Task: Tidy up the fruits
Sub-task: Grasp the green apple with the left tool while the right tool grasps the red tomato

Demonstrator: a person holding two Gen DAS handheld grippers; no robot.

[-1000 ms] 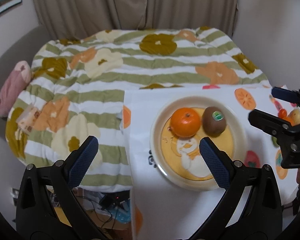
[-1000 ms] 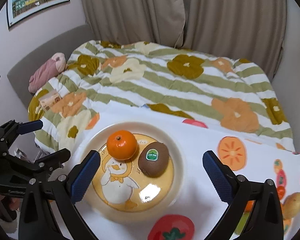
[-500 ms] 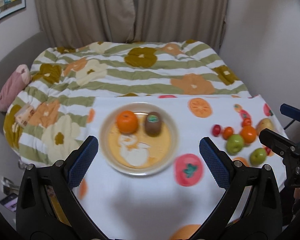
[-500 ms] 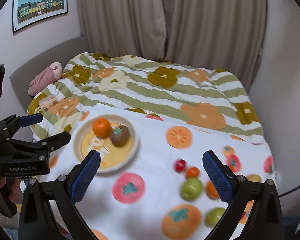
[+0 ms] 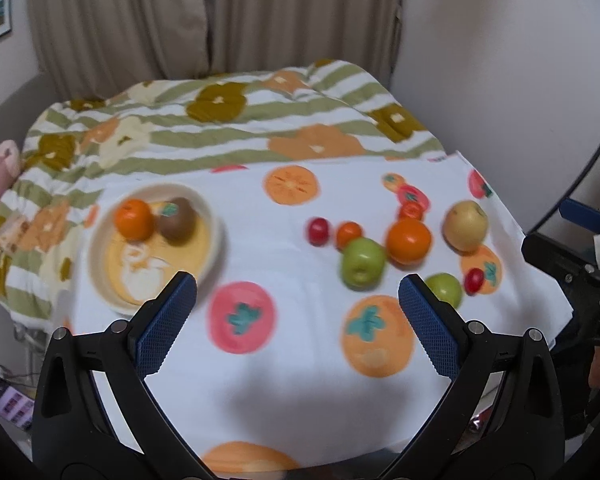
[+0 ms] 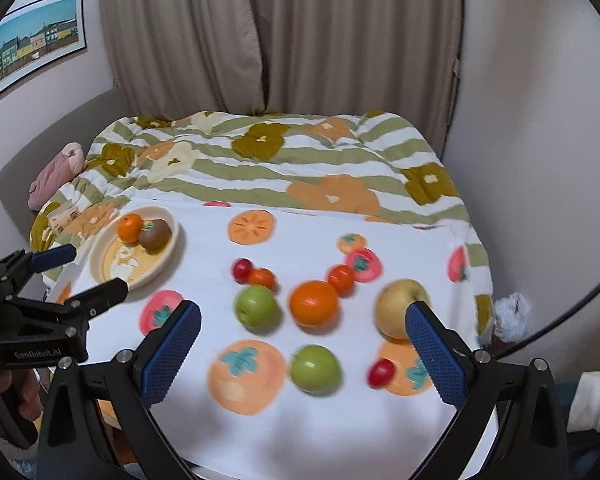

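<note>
Fruit lies ahead of both my tongs, none of it touched: my left gripper [image 5: 298, 312] and right gripper [image 6: 314, 338] each hang spread wide with nothing between the pads. Across the fruit-print tablecloth [image 6: 292, 248], the plate [image 6: 171, 248] at far left carries a mandarin [image 6: 130, 228] touching a kiwi [image 6: 155, 234]. Loose toward the right are a yellow apple [image 6: 396, 304], an orange [image 6: 314, 303], two green apples [image 6: 257, 306] [image 6: 315, 369], and small tomatoes [image 6: 243, 269]. A striped floral quilt [image 6: 268, 160] lies behind, beige curtains [image 6: 284, 36] beyond. My hands hold both tools level above the table's near edge.
</note>
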